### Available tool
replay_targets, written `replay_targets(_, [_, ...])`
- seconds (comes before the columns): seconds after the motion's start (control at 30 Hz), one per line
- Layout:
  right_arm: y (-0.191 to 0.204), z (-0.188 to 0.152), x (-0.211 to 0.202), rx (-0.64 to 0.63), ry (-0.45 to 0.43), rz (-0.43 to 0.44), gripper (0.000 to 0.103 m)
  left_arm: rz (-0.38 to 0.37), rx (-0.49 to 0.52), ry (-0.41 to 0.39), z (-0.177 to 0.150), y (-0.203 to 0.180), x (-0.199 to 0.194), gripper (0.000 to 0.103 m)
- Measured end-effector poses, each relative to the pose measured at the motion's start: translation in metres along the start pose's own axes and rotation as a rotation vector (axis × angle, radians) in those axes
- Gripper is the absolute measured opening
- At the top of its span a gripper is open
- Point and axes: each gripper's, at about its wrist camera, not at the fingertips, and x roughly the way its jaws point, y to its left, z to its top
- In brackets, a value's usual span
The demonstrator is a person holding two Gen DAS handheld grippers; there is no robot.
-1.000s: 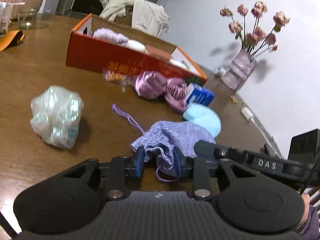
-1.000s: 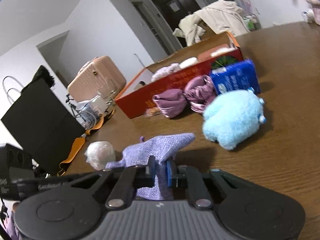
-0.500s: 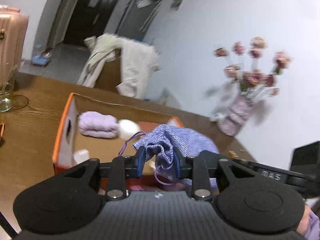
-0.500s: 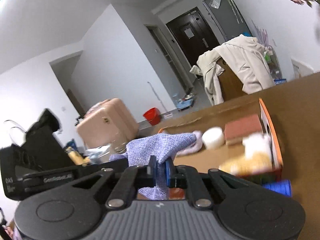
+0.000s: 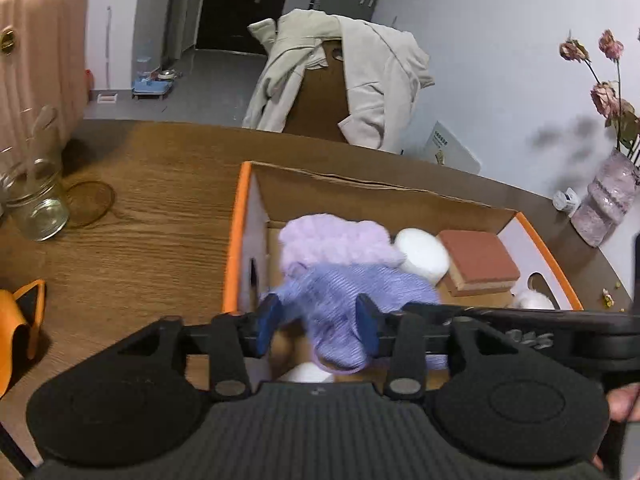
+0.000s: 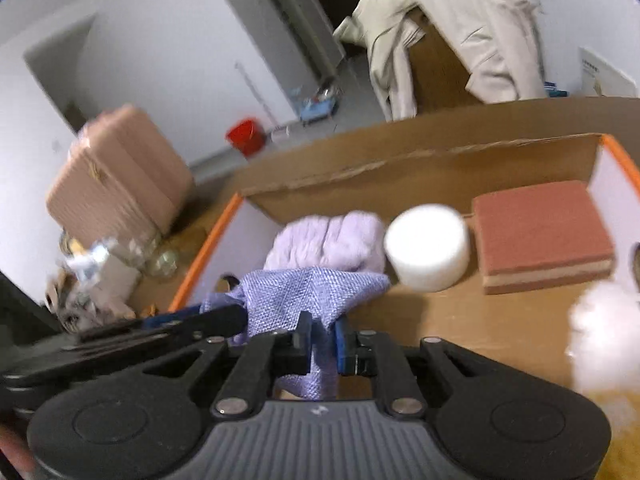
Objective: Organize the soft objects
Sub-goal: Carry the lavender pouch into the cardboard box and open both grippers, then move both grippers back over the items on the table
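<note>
Both grippers have us over the orange-rimmed cardboard box (image 5: pixel 236 236) with the purple mesh pouch (image 5: pixel 344 296) strung between them. Our left gripper (image 5: pixel 318 322) is opening, its pads now clear of the cloth hanging between them. Our right gripper (image 6: pixel 322 338) is starting to open too but still pinches the pouch. Below sit a lilac fluffy bundle (image 6: pixel 332 240), white foam cylinder (image 6: pixel 428 248) and brick-red sponge block (image 6: pixel 540 228).
</note>
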Motion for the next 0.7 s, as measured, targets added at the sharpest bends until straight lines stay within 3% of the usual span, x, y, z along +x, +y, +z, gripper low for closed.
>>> replay_targets(0.07, [0.004,-0.003,0.009,-0.017,0.043,-0.023,0.019,-0.016,0.002,-0.017,-0.001,0.004,-0.013,0.049])
replay_targets(0.17, [0.011,-0.008,-0.002,-0.046,0.042,-0.028,0.040,-0.016,0.033,-0.055,-0.001,0.001,-0.038,0.059])
replay_targets(0.37, [0.023,-0.005,-0.089,-0.101,-0.094,-0.059,0.042,-0.027,0.109,-0.135,0.000,-0.012,-0.102,0.066])
replay_targets(0.47, [0.029,-0.008,-0.140,-0.130,-0.168,-0.070,0.049,-0.030,0.158,-0.192,-0.010,-0.021,-0.142,0.071])
replay_targets(0.6, [0.037,-0.031,-0.200,-0.192,-0.237,-0.089,0.055,0.013,0.209,-0.251,-0.040,-0.029,-0.191,0.077])
replay_targets(0.7, [0.043,-0.072,-0.239,-0.232,-0.290,-0.070,0.058,0.053,0.260,-0.319,-0.079,-0.033,-0.227,0.084])
